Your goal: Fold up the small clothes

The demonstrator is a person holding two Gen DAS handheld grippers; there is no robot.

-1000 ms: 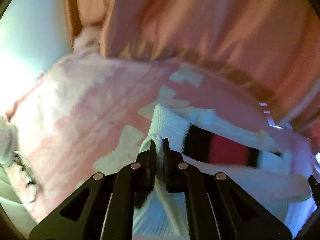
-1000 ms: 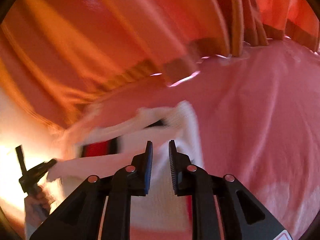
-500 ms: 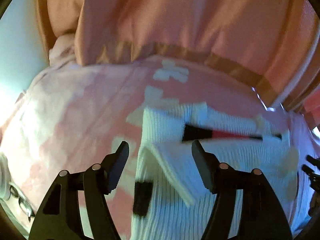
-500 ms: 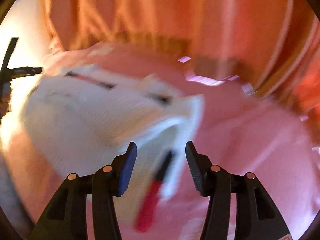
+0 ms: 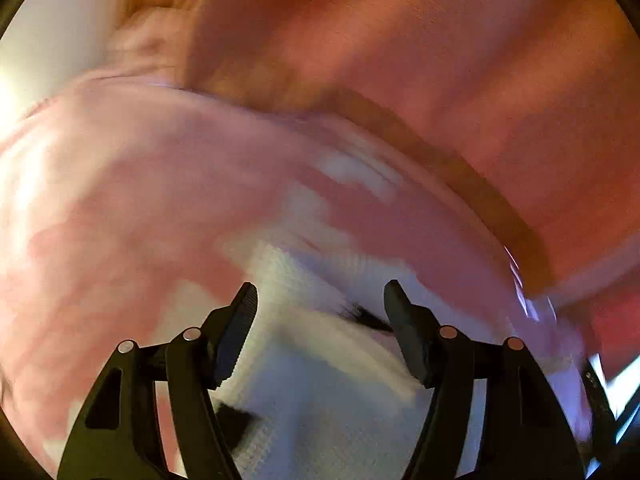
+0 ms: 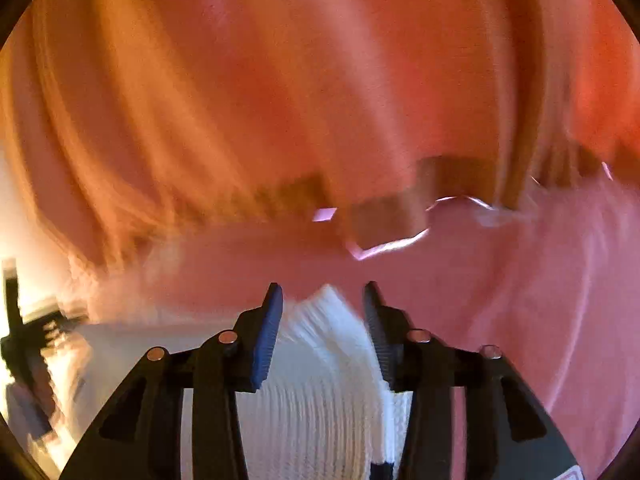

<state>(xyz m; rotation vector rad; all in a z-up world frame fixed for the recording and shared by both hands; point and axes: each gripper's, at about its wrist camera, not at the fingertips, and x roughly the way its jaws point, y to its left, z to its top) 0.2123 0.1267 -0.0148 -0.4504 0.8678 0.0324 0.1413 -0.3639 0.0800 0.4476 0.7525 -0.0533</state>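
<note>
The white sock [image 5: 320, 380] lies on the pink bedspread [image 5: 140, 200], below the orange curtain [image 6: 280, 80]. Both the left gripper [image 5: 320, 312] and right gripper [image 6: 322, 312] straddle it, released (frames blurry). Pinch one ribbed edge cleanly, single layer.

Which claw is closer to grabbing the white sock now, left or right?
Probably the right claw: the white sock bulges up between its open jaws. The left claw is open wider over flat fabric.
</note>
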